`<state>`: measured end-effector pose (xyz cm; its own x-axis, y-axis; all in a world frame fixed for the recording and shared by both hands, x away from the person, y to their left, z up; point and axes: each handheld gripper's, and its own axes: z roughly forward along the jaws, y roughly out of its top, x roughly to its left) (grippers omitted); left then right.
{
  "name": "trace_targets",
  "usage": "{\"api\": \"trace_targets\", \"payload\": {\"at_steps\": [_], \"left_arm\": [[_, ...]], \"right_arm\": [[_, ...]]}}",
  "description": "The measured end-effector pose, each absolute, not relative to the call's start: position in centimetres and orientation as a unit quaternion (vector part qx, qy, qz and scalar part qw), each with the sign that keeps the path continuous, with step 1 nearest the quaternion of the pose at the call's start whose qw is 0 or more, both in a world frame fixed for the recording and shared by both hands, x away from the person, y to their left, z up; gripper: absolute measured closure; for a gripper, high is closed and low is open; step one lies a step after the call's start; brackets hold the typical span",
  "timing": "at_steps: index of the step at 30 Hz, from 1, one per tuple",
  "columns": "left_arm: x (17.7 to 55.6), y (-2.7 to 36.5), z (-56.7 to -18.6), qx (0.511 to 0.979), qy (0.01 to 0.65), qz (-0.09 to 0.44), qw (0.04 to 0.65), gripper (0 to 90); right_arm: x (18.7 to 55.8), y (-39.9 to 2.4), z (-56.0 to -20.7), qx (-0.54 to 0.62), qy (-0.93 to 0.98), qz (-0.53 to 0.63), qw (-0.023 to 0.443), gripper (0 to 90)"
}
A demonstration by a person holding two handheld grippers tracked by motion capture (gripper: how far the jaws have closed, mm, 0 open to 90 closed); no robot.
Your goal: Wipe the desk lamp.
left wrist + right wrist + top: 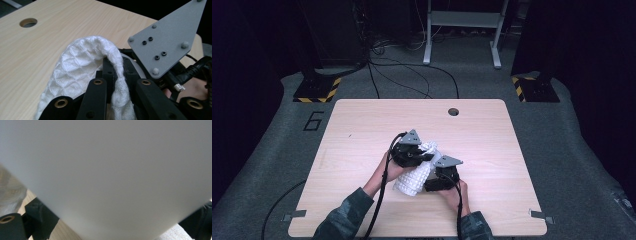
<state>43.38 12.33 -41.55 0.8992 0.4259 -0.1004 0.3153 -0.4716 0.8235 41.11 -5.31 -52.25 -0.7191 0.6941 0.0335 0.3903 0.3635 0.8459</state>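
A white waffle-weave towel [416, 176] lies bunched on the wooden table [362, 120], well on the person's side of the round cable hole [453, 111] and toward the table's middle. The left gripper [422, 156] sits at the towel's end nearer that hole, and the right gripper [432, 186] at its near, right side.

In the left gripper view the jaws are clenched on a raised fold of the towel [82, 65]; the cloth arches up and runs down between the black fingers [96, 97]. The right gripper's grey plate [167, 37] stands just beside that fold, away from the hole.

The right gripper view is blocked by a pale blurred surface pressed close to the lens, with a scrap of towel [10, 192] at the edge, so I cannot tell whether that claw is clenched or released.

The towel looks light, soft and limp, neither slippery nor fragile. It will likely sag and fold wherever it is unsupported, so an edge or corner is the better place to pinch than the thick bunched middle.
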Motion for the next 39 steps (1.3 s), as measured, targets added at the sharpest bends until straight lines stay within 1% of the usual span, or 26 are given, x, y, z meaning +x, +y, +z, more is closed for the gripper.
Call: {"api": "trace_targets", "payload": {"at_steps": [5, 7, 11, 13, 19, 25, 32, 39], "left_arm": [[44.0, 12.0, -41.6, 0.854, 0.214, 0.045, 0.473, 83.4], [44.1, 11.7, -41.5, 0.853, 0.216, 0.053, 0.472, 83.4], [44.2, 11.5, -41.4, 0.857, 0.211, 0.086, 0.462, 83.5], [44.0, 11.9, -41.4, 0.857, 0.216, 0.088, 0.459, 83.5], [43.2, 13.2, -41.4, 0.859, 0.216, 0.074, 0.459, 83.5], [43.1, 12.6, -41.4, 0.861, 0.210, 0.056, 0.460, 83.4], [43.8, 11.9, -41.6, 0.855, 0.212, 0.060, 0.469, 83.4], [43.7, 13.2, -41.7, 0.848, 0.224, 0.076, 0.474, 83.4]], "right_arm": [[41.0, -5.3, -52.2, 0.333, 0.809, 0.453, 0.171, 6.7], [41.0, -5.2, -52.2, 0.335, 0.807, 0.454, 0.175, 6.8], [40.9, -5.1, -52.2, 0.341, 0.802, 0.458, 0.175, 6.9], [40.9, -5.1, -52.2, 0.341, 0.802, 0.457, 0.176, 6.9], [41.0, -5.2, -52.2, 0.332, 0.808, 0.453, 0.177, 6.9], [41.0, -5.2, -52.2, 0.331, 0.808, 0.454, 0.176, 6.9], [41.0, -5.0, -52.2, 0.338, 0.803, 0.457, 0.176, 6.9], [40.9, -5.0, -52.2, 0.341, 0.803, 0.456, 0.175, 6.9]]}}
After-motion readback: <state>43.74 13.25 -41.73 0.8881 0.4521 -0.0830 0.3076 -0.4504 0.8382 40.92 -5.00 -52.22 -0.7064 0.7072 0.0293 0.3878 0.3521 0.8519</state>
